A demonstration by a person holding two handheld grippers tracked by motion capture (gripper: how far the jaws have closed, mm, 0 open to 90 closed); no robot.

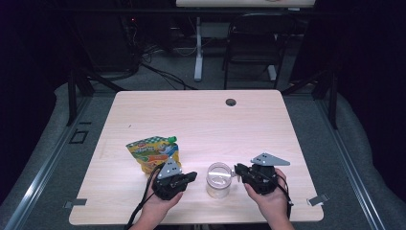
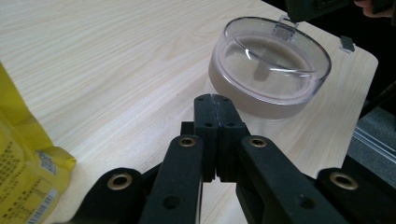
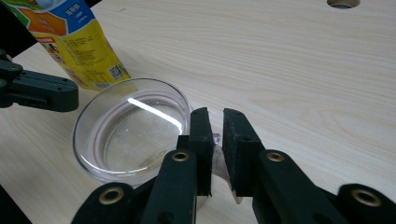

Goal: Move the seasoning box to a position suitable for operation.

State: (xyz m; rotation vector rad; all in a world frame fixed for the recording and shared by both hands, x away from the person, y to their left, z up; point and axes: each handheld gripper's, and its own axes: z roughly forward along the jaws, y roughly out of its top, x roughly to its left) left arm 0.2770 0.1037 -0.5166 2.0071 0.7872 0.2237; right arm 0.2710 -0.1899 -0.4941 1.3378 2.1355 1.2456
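So we've got a clear plastic jar (image 1: 219,180) sitting near the front edge of the table (image 1: 201,120), right between our two grippers, with a yellow spouted drink pouch (image 1: 152,152) just behind the left one. The right gripper (image 3: 215,135) has its jaws nearly pressed together on a small clear tab (image 3: 218,163) that sticks out from the jar's rim, so it looks like we're pinching the tab to steady or lift the jar. The left gripper (image 2: 215,119) is fully closed with nothing between the jaws, resting just short of the jar's wall. To do this bit well, we'd say keep the pinch square on the tab and move slowly, since that thin plastic could slip out or tip the jar toward the pouch. The left gripper could brace the opposite wall if it starts to tilt. As for writing, the pouch has a colourful fruit print, a green cap (image 1: 172,139), a small code square and blocks of tiny print in the right gripper view, but we can't actually read any of it, brand included.
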